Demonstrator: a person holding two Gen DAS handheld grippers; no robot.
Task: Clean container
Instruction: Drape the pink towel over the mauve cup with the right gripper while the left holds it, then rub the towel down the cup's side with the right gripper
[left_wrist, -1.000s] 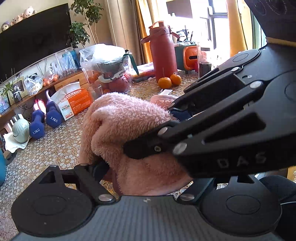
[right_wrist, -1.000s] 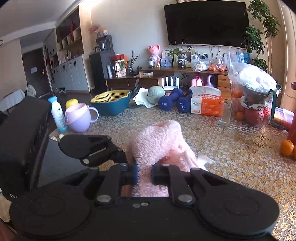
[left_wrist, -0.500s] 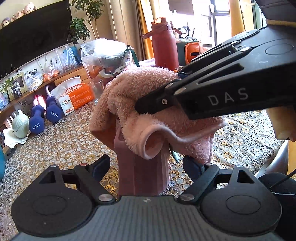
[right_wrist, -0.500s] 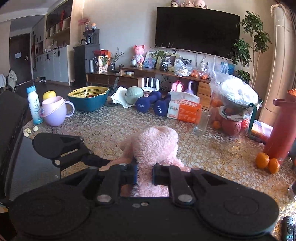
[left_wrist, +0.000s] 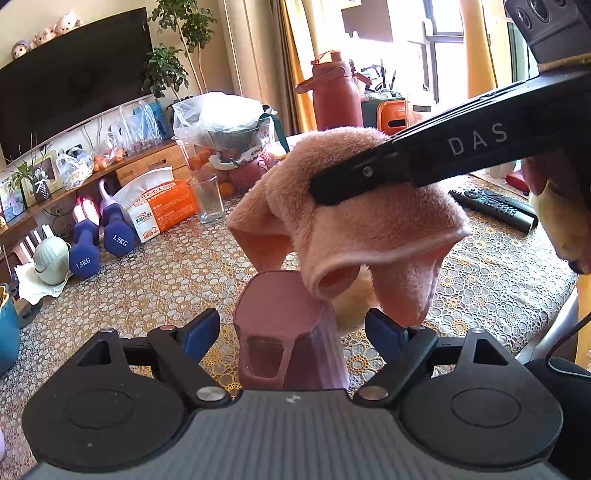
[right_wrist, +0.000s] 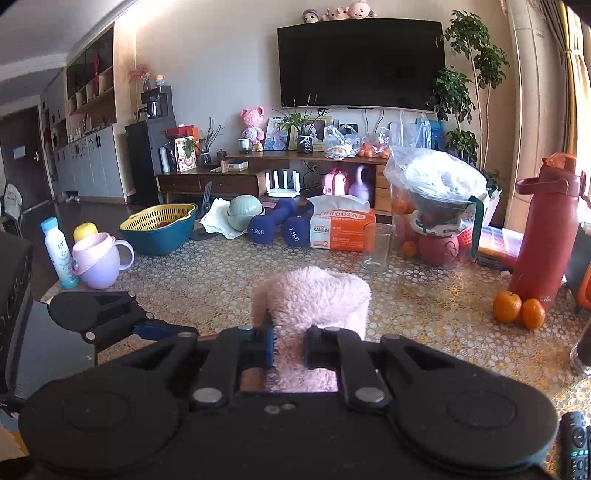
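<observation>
A mauve plastic container (left_wrist: 288, 332) stands upright on the lace-covered table (left_wrist: 155, 288), right in front of the left wrist camera. My left gripper (left_wrist: 291, 328) is open, its blue pads (left_wrist: 201, 328) apart from the container's sides. A fluffy pink towel (left_wrist: 369, 229) hangs just above the container's rim, one fold touching its far edge. My right gripper (left_wrist: 332, 184) reaches in from the right, shut on the towel. In the right wrist view the towel (right_wrist: 314, 302) bulges up between the closed right gripper (right_wrist: 290, 345). One left finger (right_wrist: 110, 321) shows at the left.
Behind the container are an empty glass (left_wrist: 208, 199), an orange tissue pack (left_wrist: 162, 206), blue dumbbells (left_wrist: 118, 236) and a bagged fruit pile (left_wrist: 229, 125). A red bottle (right_wrist: 543, 236), two oranges (right_wrist: 517, 308) and a remote (left_wrist: 495, 206) lie to the right. A purple mug (right_wrist: 98, 260) stands left.
My right gripper has lifted the towel up off the container, from draped low over it to hanging above its rim. The container's opening now shows. The left gripper has stayed in place.
</observation>
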